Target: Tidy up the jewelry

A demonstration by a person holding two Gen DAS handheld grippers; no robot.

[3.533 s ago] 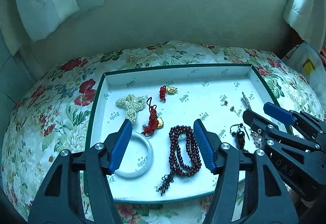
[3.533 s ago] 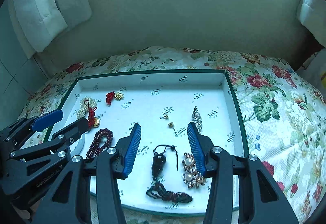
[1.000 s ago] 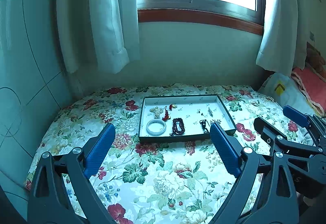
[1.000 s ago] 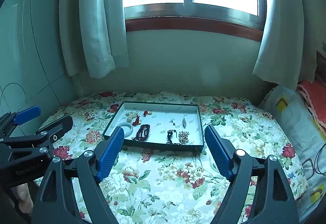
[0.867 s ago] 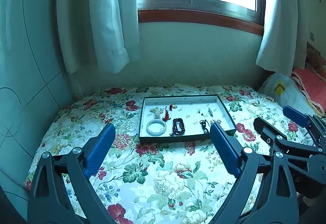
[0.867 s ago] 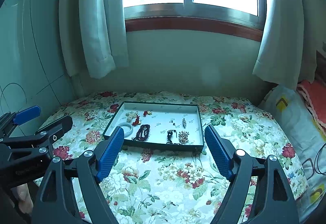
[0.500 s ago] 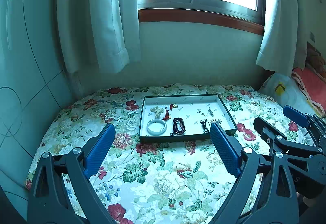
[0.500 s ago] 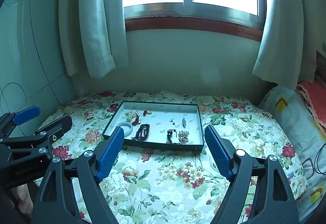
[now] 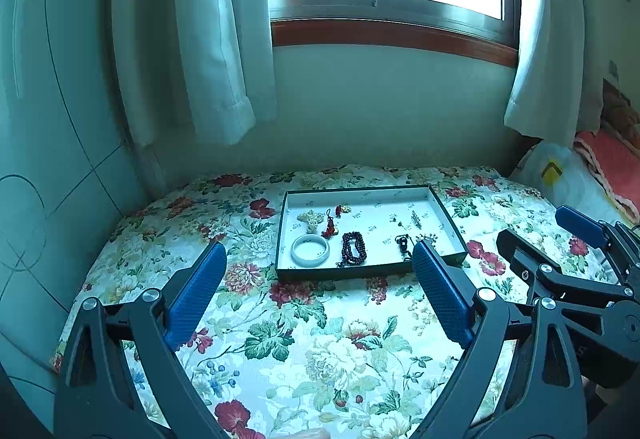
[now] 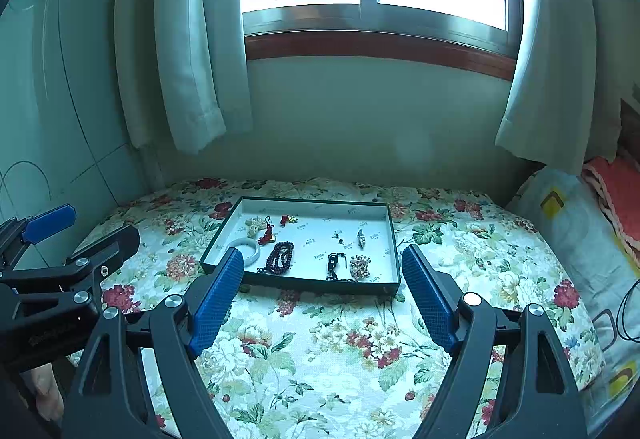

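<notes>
- Both hand-held grippers, left (image 9: 316, 293) and right (image 10: 322, 293), stand wide and empty, well back from my tray (image 10: 394, 239).
- Jewelry pieces lie spaced inside; I judge sorting done.

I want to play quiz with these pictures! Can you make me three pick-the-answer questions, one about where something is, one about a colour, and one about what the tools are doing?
1. Where is the jewelry?
A. In the tray on the flowery cover
B. On the windowsill
C. On the pillow

2. What colour is the round bangle?
A. Black
B. White
C. Dark red

3. What are the two tools doing?
A. Squeezing beads
B. Lifting the tray
C. Open, holding nothing

Answers:
1. A, every piece lies inside the tray on the flowery cover.
2. B, the bangle is a pale white ring beside the dark red beads.
3. C, the left tool and right tool stand wide apart, short of the tray.
</notes>
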